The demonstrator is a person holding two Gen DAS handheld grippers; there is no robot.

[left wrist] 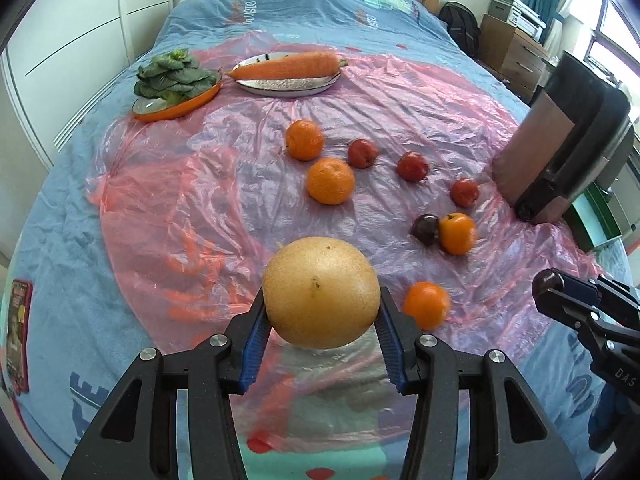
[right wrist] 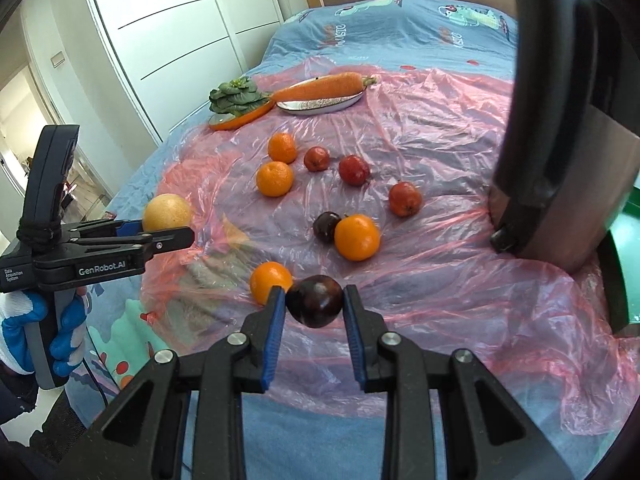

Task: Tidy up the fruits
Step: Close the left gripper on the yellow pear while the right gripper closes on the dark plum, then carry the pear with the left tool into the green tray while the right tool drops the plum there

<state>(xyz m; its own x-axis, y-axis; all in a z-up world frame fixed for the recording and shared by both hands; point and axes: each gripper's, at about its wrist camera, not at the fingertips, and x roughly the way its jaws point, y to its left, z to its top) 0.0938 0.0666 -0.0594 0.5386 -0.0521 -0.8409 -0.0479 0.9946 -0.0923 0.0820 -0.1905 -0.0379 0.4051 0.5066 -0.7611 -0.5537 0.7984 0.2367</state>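
My left gripper [left wrist: 321,312] is shut on a large yellow pear [left wrist: 321,292], lifted off the pink plastic sheet [left wrist: 180,208]; from the right wrist view the same pear [right wrist: 166,212] shows in the left gripper [right wrist: 168,232]. Between the blue pads of my right gripper [right wrist: 314,306] sits a dark plum [right wrist: 315,300], raised above the sheet. Several oranges [left wrist: 331,180] [right wrist: 357,237], red fruits [left wrist: 413,166] [right wrist: 405,199] and another dark plum [right wrist: 326,226] lie loose on the sheet. An orange [right wrist: 270,280] rests just left of the held plum.
A carrot [left wrist: 286,66] lies on a metal plate [left wrist: 288,84] at the far side, beside greens [left wrist: 174,76] in an orange dish [left wrist: 178,106]. A tall metal container [right wrist: 568,184] stands at the right. A gloved hand [right wrist: 66,340] holds the left gripper. White wardrobes line the left.
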